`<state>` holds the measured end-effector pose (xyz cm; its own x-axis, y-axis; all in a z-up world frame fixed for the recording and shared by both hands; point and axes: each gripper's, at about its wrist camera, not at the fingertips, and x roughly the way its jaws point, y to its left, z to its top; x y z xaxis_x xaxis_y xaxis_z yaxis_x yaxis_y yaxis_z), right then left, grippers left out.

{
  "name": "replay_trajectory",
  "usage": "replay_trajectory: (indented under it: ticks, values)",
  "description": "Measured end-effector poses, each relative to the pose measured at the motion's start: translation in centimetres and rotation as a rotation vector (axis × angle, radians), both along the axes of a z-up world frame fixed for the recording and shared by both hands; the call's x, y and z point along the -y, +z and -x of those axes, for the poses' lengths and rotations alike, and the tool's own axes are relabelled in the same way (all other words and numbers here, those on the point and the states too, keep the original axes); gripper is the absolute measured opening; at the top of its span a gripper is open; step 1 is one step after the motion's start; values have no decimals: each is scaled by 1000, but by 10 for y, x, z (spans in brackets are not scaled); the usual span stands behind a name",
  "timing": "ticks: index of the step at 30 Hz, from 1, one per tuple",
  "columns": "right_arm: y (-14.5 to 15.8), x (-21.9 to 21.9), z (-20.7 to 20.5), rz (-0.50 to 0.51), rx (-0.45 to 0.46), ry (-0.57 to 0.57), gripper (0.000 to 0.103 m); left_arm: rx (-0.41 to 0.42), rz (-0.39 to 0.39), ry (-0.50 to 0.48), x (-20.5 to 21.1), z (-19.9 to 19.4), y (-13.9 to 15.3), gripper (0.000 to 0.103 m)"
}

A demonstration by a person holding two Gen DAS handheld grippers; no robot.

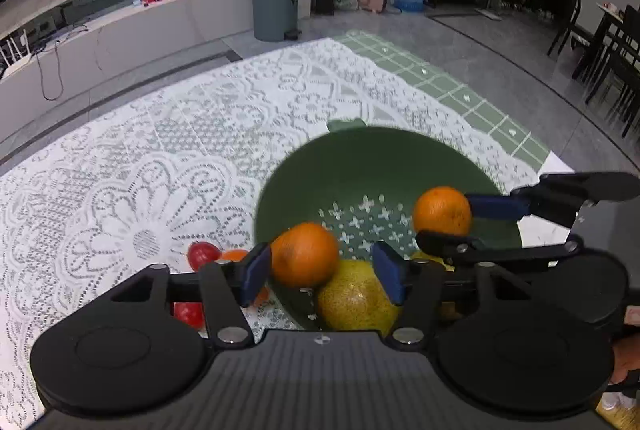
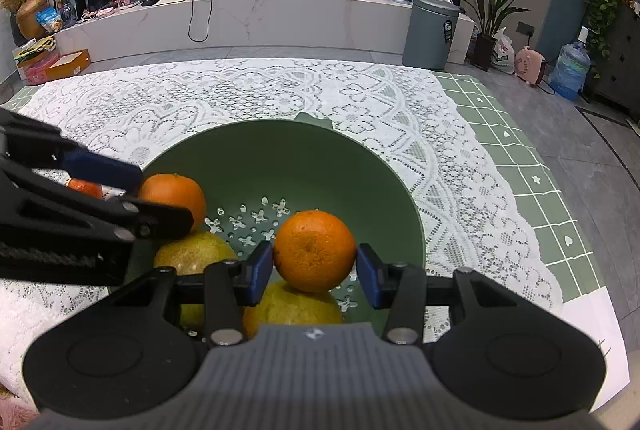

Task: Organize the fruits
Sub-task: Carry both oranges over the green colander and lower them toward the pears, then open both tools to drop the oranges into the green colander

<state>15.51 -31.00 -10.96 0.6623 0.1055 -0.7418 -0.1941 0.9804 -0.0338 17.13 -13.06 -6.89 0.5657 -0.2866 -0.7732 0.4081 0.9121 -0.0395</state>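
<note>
A green perforated bowl stands on the lace cloth. Over its near left rim my left gripper stands open around an orange; the orange leans on the left pad, with a gap to the right pad. From the right wrist view, that left gripper and its orange are at the bowl's left side. My right gripper is shut on another orange, held above the bowl's inside. Two yellow-green fruits lie in the bowl beneath.
Two red fruits and a small orange one lie on the lace cloth left of the bowl. A green checked mat shows past the cloth's right edge. A grey bin and low TV bench stand beyond.
</note>
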Motion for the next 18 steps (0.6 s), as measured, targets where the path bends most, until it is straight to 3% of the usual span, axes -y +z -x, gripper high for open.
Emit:
replay_trajectory:
  ticks: [18]
  values:
    - [-2, -7, 0, 35, 1, 6, 44, 27, 31, 152, -48, 29, 22, 72]
